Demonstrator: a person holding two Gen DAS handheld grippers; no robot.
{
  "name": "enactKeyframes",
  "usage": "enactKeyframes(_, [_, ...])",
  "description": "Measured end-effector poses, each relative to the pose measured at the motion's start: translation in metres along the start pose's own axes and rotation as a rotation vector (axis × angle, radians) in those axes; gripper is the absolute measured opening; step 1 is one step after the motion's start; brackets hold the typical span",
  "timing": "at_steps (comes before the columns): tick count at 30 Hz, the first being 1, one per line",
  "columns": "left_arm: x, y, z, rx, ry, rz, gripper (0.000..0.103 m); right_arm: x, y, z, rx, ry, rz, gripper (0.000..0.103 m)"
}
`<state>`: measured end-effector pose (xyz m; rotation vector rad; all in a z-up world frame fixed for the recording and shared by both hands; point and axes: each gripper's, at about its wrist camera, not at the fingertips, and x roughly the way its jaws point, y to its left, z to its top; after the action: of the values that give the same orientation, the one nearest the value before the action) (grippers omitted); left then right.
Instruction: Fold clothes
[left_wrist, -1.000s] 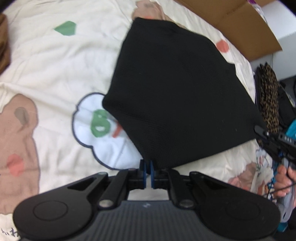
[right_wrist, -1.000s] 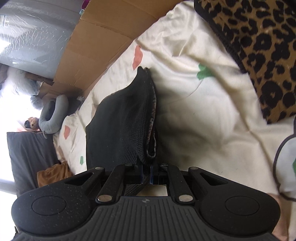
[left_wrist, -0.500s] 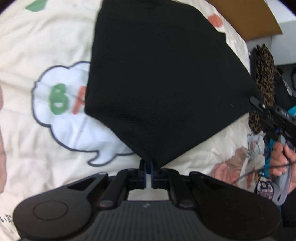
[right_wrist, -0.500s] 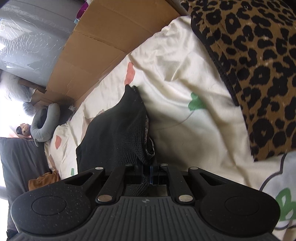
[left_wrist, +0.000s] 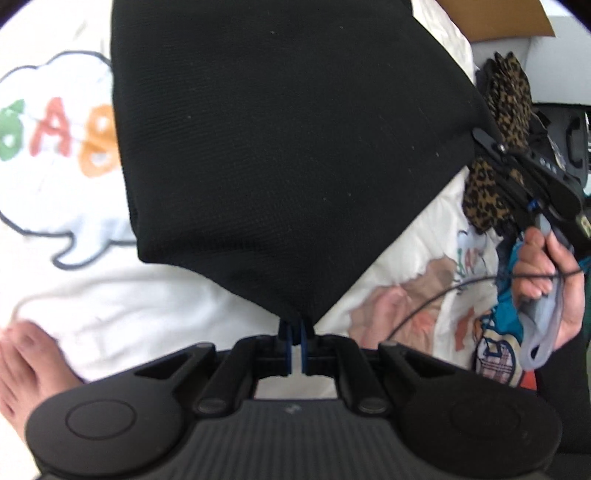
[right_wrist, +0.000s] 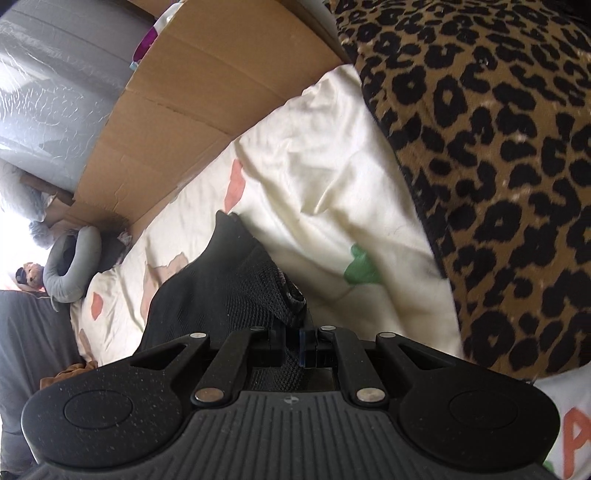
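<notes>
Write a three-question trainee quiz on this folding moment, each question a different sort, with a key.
1. True or false: the left gripper is open.
2. Which patterned fabric lies beside the black garment? A) striped B) leopard-print C) plaid
3. Fill in: the right gripper pinches the garment's ____.

Key: 1 false, shut on a corner. 2 B, the leopard-print fabric. 3 edge.

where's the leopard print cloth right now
In the right wrist view the leopard print cloth fills the upper right, lying on the cream bedsheet beside the cardboard.
</notes>
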<state>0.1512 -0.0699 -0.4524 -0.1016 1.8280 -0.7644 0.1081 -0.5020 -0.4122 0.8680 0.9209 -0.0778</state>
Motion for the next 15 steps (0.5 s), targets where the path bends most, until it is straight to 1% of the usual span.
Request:
enactKeyframes(5, [0.002, -0.008, -0.005, 0.008, 0.029, -0.023, 0.004, -0.009, -0.002, 0.005, 0.006, -0.004, -0.016, 0.004])
enactKeyframes(12, [0.015, -0.017, -0.011, 0.04, 0.069, -0.033, 0.004, -0.018, -0.015, 0.003, 0.042, 0.012, -0.072, 0.004])
enactKeyframes(15, [0.022, -0.01, -0.009, 0.042, 0.094, -0.05, 0.004, -0.021, -0.021, 0.002, 0.056, 0.019, -0.094, 0.004])
